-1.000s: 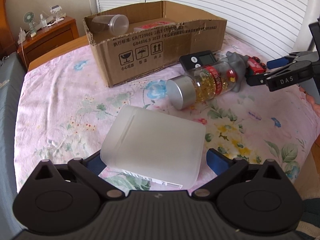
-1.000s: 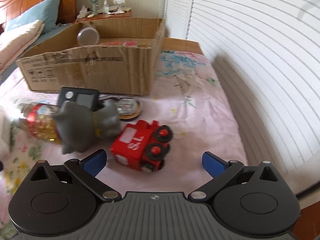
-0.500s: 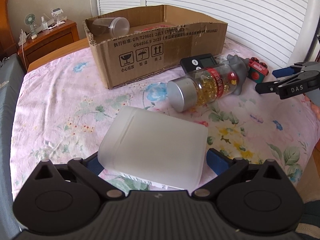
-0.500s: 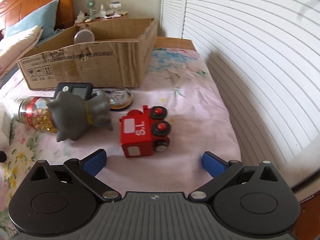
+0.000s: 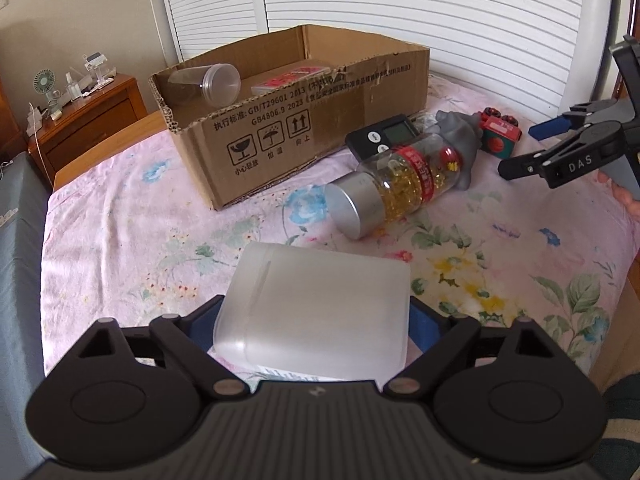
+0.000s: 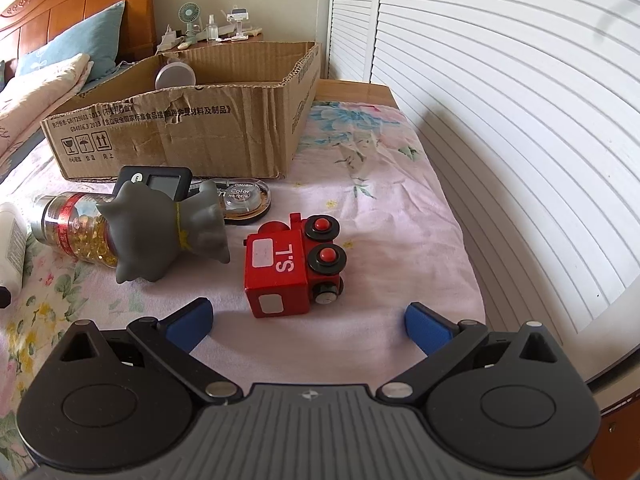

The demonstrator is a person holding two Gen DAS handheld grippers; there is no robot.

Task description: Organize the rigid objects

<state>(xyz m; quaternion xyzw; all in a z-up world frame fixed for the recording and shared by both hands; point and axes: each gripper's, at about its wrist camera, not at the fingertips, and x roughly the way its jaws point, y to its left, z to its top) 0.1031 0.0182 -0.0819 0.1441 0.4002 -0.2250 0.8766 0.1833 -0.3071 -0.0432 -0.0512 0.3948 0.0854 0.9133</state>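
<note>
A frosted plastic box (image 5: 316,308) lies on the flowered bedspread between the fingers of my left gripper (image 5: 314,320). Its jaws are closing, and the blue pads (image 5: 202,322) sit against the box's two sides. My right gripper (image 6: 308,320) is open just short of a red toy train (image 6: 288,264), with nothing between its fingers; the right gripper (image 5: 560,148) also shows in the left wrist view. Behind stands an open cardboard box (image 5: 304,140) holding a clear cup (image 5: 208,88) and a red pack (image 5: 292,80).
Between the grippers lie a pill bottle (image 5: 396,188) on its side, a grey elephant toy (image 6: 160,232), a black timer (image 6: 156,178) and a round tape case (image 6: 240,200). White shutter doors (image 6: 500,120) run along the right. A nightstand (image 5: 88,120) stands far left.
My left gripper's jaws have narrowed until the pads meet the frosted box. The right gripper has drawn back a little from the toys toward the right.
</note>
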